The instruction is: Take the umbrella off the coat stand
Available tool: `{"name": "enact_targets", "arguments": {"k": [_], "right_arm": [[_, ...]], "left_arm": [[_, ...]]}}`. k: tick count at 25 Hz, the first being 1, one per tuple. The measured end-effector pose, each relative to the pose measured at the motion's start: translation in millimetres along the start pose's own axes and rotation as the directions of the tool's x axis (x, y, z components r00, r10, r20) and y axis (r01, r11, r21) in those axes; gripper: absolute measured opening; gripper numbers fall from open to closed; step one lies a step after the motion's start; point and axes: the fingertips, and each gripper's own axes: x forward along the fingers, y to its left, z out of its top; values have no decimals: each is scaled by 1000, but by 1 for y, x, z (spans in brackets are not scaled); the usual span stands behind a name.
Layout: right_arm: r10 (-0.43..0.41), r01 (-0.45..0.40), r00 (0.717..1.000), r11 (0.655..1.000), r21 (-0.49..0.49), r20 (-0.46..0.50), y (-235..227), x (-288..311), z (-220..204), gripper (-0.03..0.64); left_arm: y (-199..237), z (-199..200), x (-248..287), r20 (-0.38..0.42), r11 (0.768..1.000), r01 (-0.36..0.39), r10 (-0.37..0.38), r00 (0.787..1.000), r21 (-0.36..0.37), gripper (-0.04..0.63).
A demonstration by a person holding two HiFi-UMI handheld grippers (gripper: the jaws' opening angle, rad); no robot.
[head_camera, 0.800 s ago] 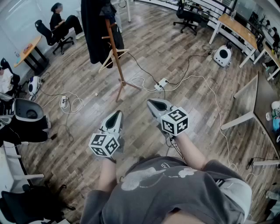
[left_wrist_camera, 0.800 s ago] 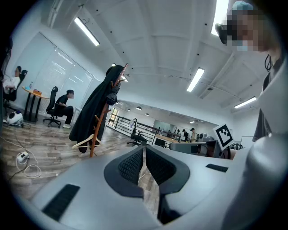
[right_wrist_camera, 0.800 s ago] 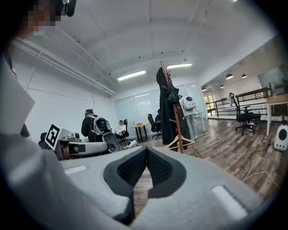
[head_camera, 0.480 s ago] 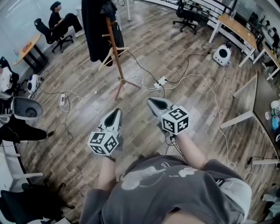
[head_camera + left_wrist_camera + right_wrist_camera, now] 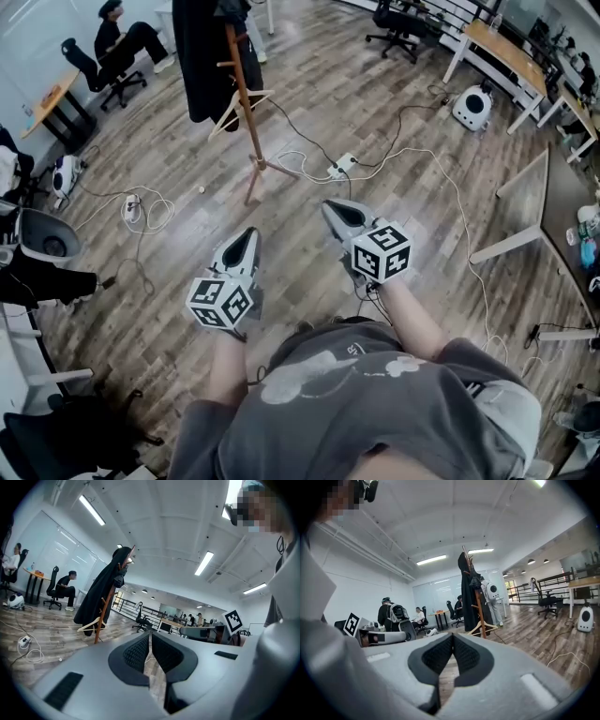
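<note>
So, scene: an open office with a wooden floor (image 5: 309, 103), seen from above by the head view.
Left gripper (image 5: 250, 232): held low in front of the person, nearly level. Its 2 jaws are pressed together and nothing is between them; its own view (image 5: 150, 633) shows the same.
Right gripper (image 5: 330, 206): just beside the left one, to its right and a little farther. Its jaws also meet at the tips (image 5: 452, 635) and are empty.
Coat stand (image 5: 242, 94): a wooden pole on spread legs, far and to the left, well apart from both grippers. It also shows in the left gripper view (image 5: 102, 620) and in the right gripper view (image 5: 478, 609).
Dark coat (image 5: 202, 56): it hangs on the left side of the stand and covers the upper part.
Hanger (image 5: 232, 117): light coloured and empty, it hangs low on the pole, under the coat.
Umbrella: I cannot make it out in any view; on the stand only the coat and the hanger are clear.
Power strip (image 5: 339, 171): white, on the floor right of the stand's legs, with cables running from it.
Seated person (image 5: 117, 42): on an office chair at the far left.
Desk (image 5: 502, 52): at the far right, with a white device (image 5: 472, 106) on the floor near it.
</note>
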Motion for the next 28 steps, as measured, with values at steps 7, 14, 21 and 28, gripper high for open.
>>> {"name": "enact_targets", "arguments": {"k": [7,14,21,28], "right_arm": [[-57,57,998,998,34,-1,-3,0,-7,-3],[-73,72,997,996,47,3,-16,6,-7,-3],[-42,42,999,998,42,5,-34,36,0,-2],[-14,13,1000,998,54,20,-97,98,24,-2]], "left_arm": [[22,-1,-2,-10,1000,5,-5,1000,-7,18],[25,3,13,-19,1000,23,-23,1000,1,18],[39,10,40,-25,1000,22,-22,999,14,18],[77,41,110,1,1000,-8,8,1000,17,18]]}}
